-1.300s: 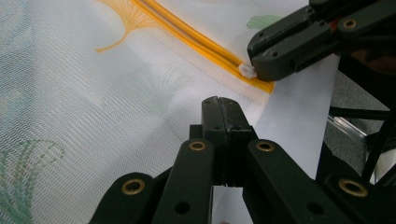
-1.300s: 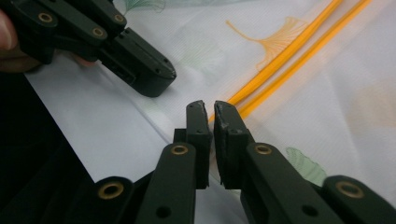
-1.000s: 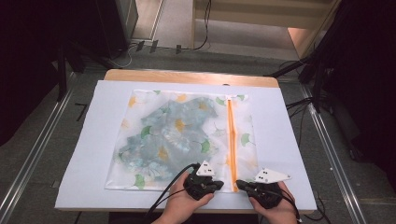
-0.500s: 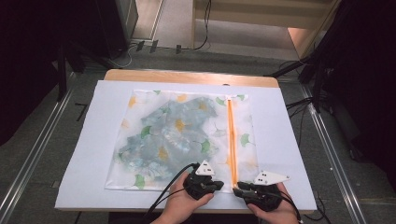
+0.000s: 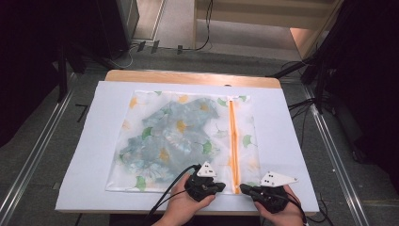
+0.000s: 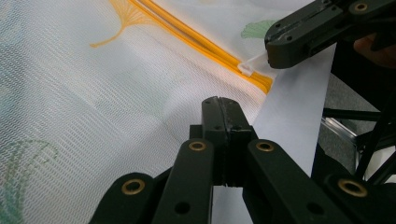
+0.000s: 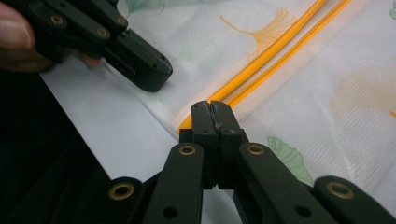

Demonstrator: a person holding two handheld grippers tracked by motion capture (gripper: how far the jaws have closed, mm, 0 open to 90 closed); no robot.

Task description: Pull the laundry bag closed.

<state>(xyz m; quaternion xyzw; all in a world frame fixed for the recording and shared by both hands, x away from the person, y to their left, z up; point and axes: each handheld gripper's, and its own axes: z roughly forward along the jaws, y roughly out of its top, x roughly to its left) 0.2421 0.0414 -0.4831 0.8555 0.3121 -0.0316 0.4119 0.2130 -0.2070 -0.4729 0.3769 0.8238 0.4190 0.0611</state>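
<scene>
A white mesh bag [image 5: 183,136] printed with ginkgo leaves lies flat, a blue-green garment inside it. Its orange zipper [image 5: 233,136] runs from far to near along the right side. My left gripper [image 5: 221,187] is at the bag's near edge just left of the zipper, shut on the mesh, which creases toward the left gripper [image 6: 226,109] tips. My right gripper [image 5: 243,188] sits at the zipper's near end. Its jaws have just been closing, and the white zipper pull [image 6: 247,69] sticks out from the right gripper [image 6: 271,49]. The right gripper [image 7: 215,109] covers the zipper's end there.
The bag rests on a white sheet [image 5: 282,132] over a wooden table [image 5: 188,76]. Metal rails [image 5: 329,141] run along both sides of the table. Cables [image 5: 164,193] trail from the grippers toward the near edge, where both hands hold them.
My right gripper has edged slightly left toward the zipper's near end. The left gripper and the bag have stayed put.
</scene>
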